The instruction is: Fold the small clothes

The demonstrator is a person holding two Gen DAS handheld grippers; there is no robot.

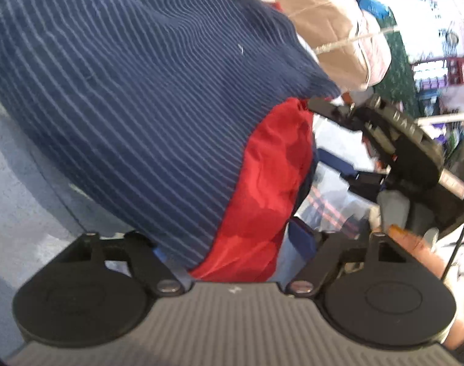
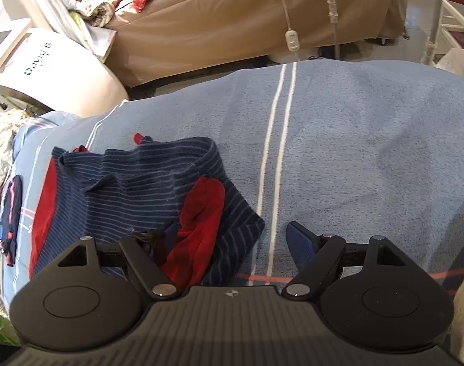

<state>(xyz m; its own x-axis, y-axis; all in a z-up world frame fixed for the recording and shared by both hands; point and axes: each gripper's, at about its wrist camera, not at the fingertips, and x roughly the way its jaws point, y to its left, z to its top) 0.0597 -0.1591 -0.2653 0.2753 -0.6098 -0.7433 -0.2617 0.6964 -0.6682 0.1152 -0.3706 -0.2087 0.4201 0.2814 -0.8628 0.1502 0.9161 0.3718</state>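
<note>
My small garment (image 2: pixel 131 189) is a soft ribbed knit, navy with thin pale-blue stripes and smooth red panels. It lies crumpled on a fuzzy light-blue blanket (image 2: pixel 354 152) that has 2 white lines running across it and a faint red line near my right tool. One edge of the knit curls up into a rounded lip, and a red patch shows through an oval gap in the folds.

My right tool (image 2: pixel 229 244) hangs over the garment's near corner with its fingers spread. The blue textured pad (image 2: pixel 299 244) on one side rests just above bare blanket, clear of the cloth, and the other finger is sunk among the red and navy folds, so nothing is pinched.

From my left wrist the same striped knit (image 1: pixel 125 91) fills most of the view, very close and draped, with the creased red fabric (image 1: pixel 262 189) beneath it. My left tool (image 1: pixel 232 253) has the cloth between its fingers, but whether the pads press on it I cannot tell. My right tool (image 1: pixel 393 140) shows beyond, black and hard-edged.

Behind the blanket stands a bed (image 2: pixel 232 15) in smooth tan sheeting.
</note>
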